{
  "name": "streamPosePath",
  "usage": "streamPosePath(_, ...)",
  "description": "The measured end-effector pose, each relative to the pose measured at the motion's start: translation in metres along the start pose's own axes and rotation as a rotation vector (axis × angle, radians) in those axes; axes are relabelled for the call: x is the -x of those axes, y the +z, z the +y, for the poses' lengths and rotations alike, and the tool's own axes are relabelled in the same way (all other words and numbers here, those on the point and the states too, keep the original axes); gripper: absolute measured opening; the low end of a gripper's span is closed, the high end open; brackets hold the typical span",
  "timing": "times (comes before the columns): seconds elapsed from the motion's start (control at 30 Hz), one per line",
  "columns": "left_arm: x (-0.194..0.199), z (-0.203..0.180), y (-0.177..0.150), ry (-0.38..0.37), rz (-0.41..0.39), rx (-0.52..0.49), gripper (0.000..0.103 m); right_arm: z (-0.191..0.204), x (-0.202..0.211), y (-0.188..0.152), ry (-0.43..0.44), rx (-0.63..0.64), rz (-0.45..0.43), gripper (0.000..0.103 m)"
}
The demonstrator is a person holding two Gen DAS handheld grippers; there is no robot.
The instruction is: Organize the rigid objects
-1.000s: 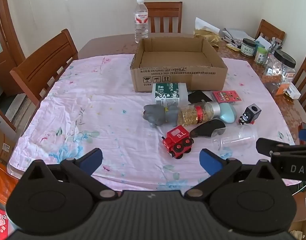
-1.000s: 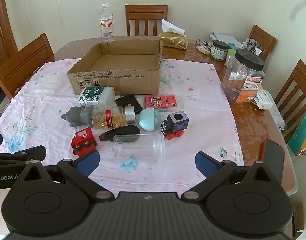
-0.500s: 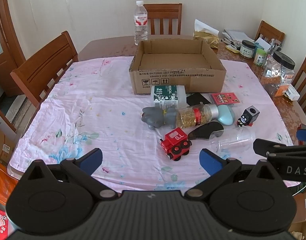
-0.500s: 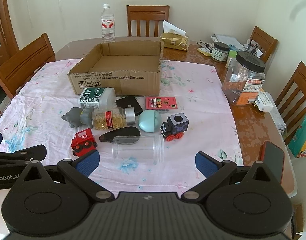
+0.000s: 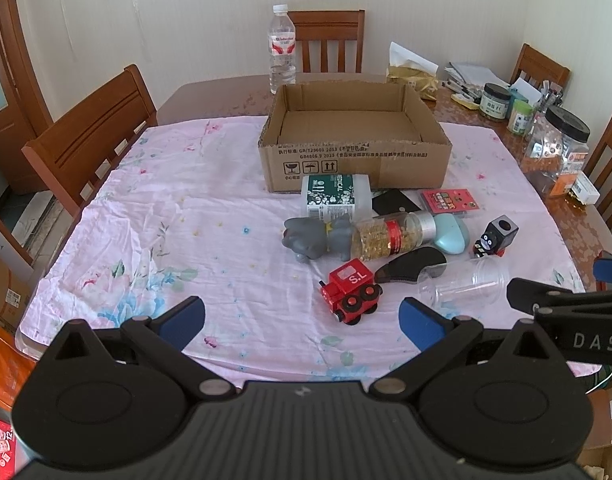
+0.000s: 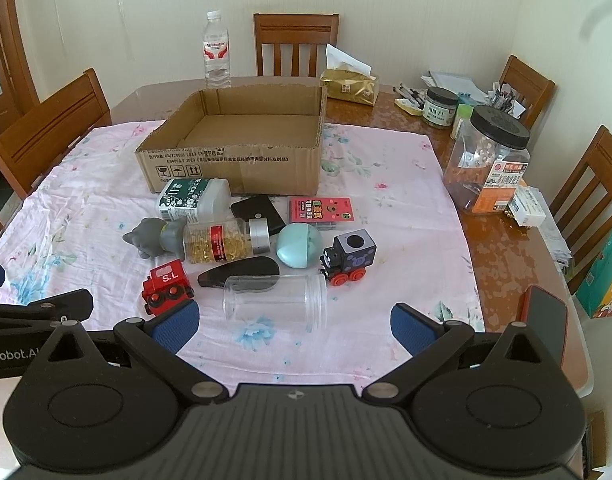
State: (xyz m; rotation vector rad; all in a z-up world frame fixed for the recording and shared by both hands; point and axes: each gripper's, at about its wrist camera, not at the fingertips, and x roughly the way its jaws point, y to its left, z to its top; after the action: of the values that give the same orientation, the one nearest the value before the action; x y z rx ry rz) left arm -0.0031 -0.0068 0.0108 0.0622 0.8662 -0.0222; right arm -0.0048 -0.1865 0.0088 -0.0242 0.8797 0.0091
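Observation:
An empty open cardboard box sits mid-table on a pink floral cloth. In front of it lie a red toy train, a clear plastic jar, a black toy train, a teal egg-shaped case, a pill bottle, a grey figurine, a green-labelled bottle, a black oblong item and a red card pack. My left gripper and right gripper are both open and empty, near the front edge.
A water bottle stands behind the box. Jars, a tissue pack and stationery crowd the table's right side. A red phone lies at the right edge. Wooden chairs ring the table.
Both grippers have drawn back slightly and tilted up, so the objects sit a little lower and smaller in view. Nothing on the table has moved.

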Motion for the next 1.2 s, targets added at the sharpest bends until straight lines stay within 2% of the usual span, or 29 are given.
streamPosePath(1.2,-0.013,0.000,0.005,-0.015,-0.013,0.004,0.103,0.001,-0.009,0.005,-0.016,0.042,-0.011,0.103)
